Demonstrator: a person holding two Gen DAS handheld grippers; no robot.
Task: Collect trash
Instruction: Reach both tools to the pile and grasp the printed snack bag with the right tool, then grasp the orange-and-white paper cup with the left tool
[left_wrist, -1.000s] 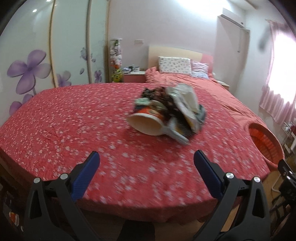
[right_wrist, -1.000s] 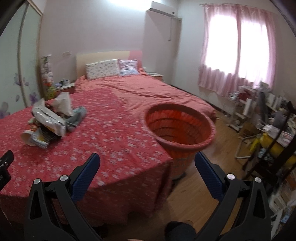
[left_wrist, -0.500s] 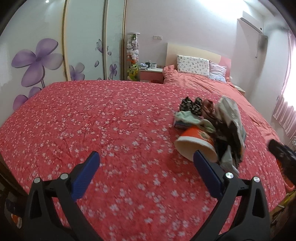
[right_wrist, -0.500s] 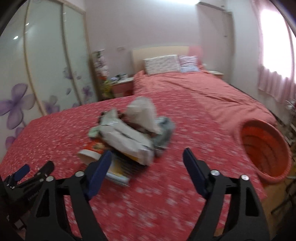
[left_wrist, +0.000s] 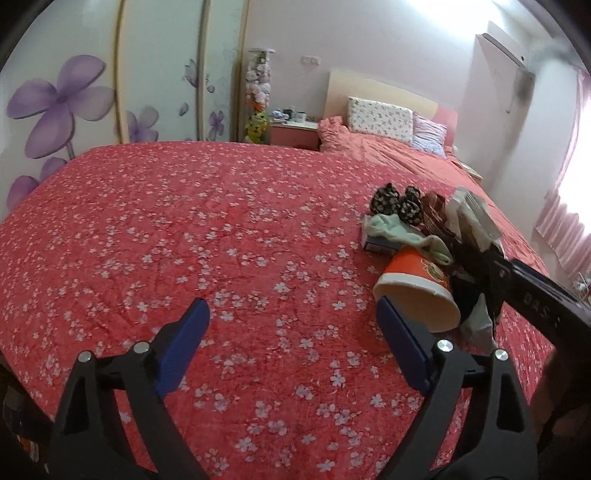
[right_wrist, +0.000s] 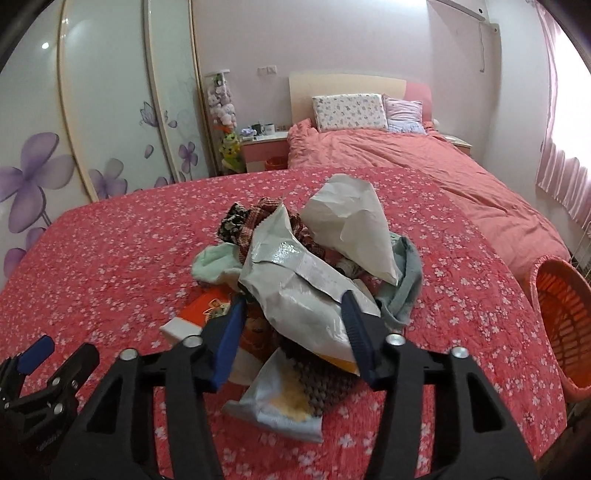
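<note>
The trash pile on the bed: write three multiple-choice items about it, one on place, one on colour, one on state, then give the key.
1. Where is the basket relative to the trash pile in the right wrist view?
A. to its right, off the bed's edge
B. on the pillows
C. under the pile

2. What colour is the paper cup?
A. blue
B. orange with a white rim
C. black

3. How does the paper cup stand?
A. upright
B. on its side
C. stacked in the basket

Key: 1 A, the basket sits beside the bed at the right. 2 B, its wall is orange, its rim white. 3 B, its open mouth faces the left gripper.
</note>
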